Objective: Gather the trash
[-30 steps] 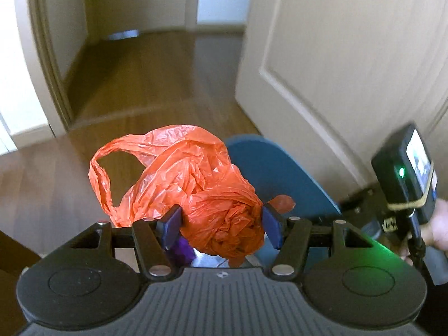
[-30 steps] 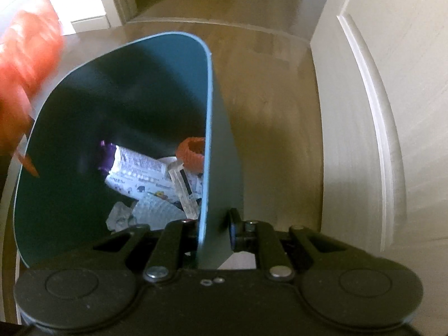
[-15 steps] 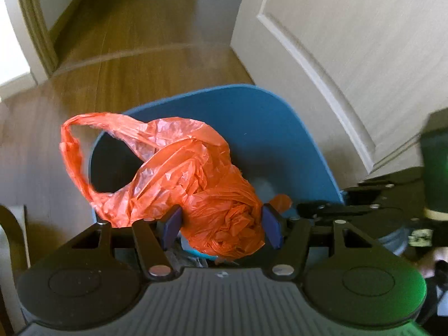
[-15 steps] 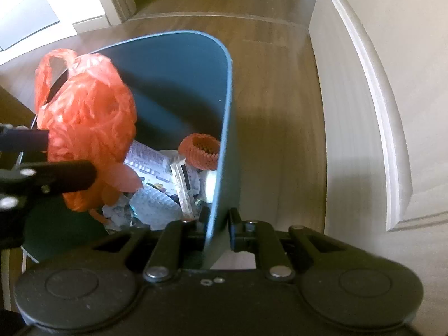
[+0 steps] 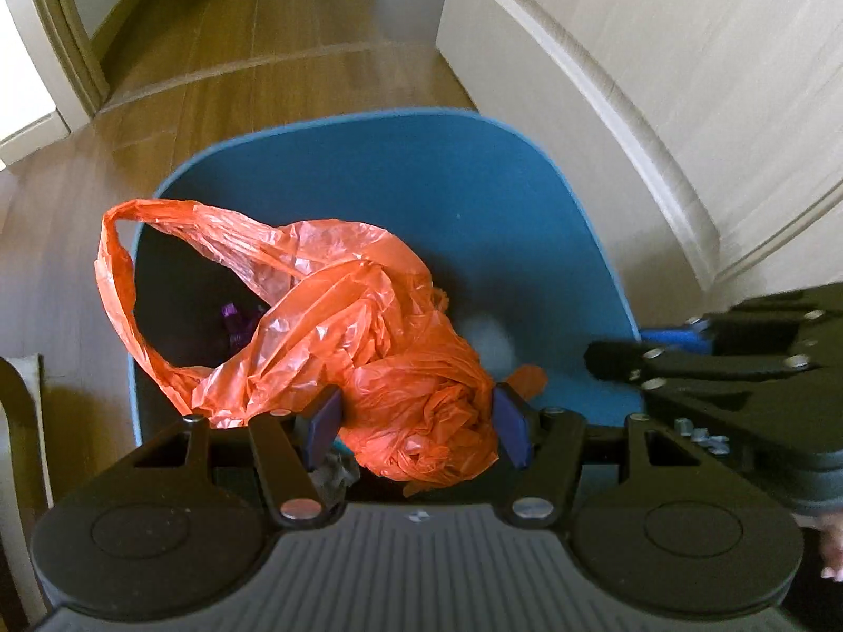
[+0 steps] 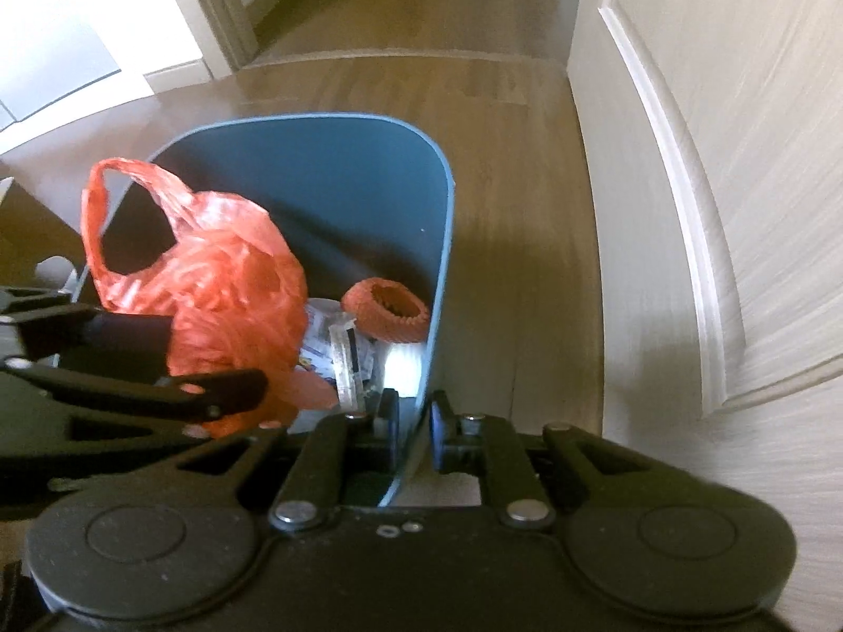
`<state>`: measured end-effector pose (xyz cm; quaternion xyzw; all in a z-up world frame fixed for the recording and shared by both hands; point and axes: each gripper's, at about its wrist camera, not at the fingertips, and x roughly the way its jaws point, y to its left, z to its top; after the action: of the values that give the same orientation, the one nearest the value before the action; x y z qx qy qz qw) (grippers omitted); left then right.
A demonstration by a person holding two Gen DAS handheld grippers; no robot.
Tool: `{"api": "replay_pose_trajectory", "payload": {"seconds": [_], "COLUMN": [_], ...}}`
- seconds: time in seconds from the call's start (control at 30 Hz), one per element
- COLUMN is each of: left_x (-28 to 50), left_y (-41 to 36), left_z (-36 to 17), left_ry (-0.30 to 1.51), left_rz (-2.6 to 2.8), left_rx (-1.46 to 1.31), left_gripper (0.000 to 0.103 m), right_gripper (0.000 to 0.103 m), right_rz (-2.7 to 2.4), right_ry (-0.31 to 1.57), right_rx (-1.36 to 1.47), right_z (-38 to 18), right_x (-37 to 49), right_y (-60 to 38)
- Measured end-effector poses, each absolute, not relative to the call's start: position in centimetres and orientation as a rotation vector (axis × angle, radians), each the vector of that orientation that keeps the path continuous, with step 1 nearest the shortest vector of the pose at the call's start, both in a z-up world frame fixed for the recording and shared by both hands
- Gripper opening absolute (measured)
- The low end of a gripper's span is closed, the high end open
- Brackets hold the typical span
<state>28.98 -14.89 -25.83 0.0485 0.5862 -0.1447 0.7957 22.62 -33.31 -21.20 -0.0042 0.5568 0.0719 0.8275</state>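
My left gripper [image 5: 416, 429] is shut on a crumpled orange plastic bag [image 5: 369, 347] and holds it over the open mouth of a blue trash bin [image 5: 421, 184]. The bag's loop handle hangs over the bin's left rim. My right gripper [image 6: 413, 434] is shut on the bin's near wall [image 6: 440, 263]. In the right wrist view the orange bag [image 6: 232, 284] and the left gripper [image 6: 221, 389] are inside the bin's mouth at the left. The bin holds an orange ring-shaped piece [image 6: 387, 313], printed wrappers [image 6: 337, 337] and paper.
A white panelled door [image 5: 685, 105] stands close on the right of the bin. Wooden floor [image 5: 237, 52] runs ahead to a doorway with a white frame [image 5: 58, 42]. A dark furniture edge [image 5: 16, 421] is at the lower left.
My left gripper has carried the orange bag forward and down, from beside the bin to over its open mouth. The right gripper keeps hold of the bin wall.
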Motion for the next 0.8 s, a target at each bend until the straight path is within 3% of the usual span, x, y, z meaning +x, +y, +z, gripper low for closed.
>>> {"api": "replay_pose_trajectory", "payload": {"seconds": [0.23,0.3,0.8], "left_x": [29.2,28.6,22.1], "left_y": [-15.3,-15.0,-13.2], "left_z": [-27.3,-26.4,-17.7], "left_ry": [1.287,1.268,1.067], "left_rz": [-0.299,-0.284,-0.154], "left_rx": [0.073,0.07,0.016], "left_gripper": [0.066,0.075,0.078], "right_gripper": [0.02,0.025,0.047], "right_rz": [0.201,0.225,0.354], "right_ry": [1.1,1.081,0.922], "right_rx": [0.018,0.033,0.057], "right_z": [-18.9,-18.4,-13.5], "right_x": [21.3,21.0,17.0], "right_y": [-34.0,-34.1,-34.2]}}
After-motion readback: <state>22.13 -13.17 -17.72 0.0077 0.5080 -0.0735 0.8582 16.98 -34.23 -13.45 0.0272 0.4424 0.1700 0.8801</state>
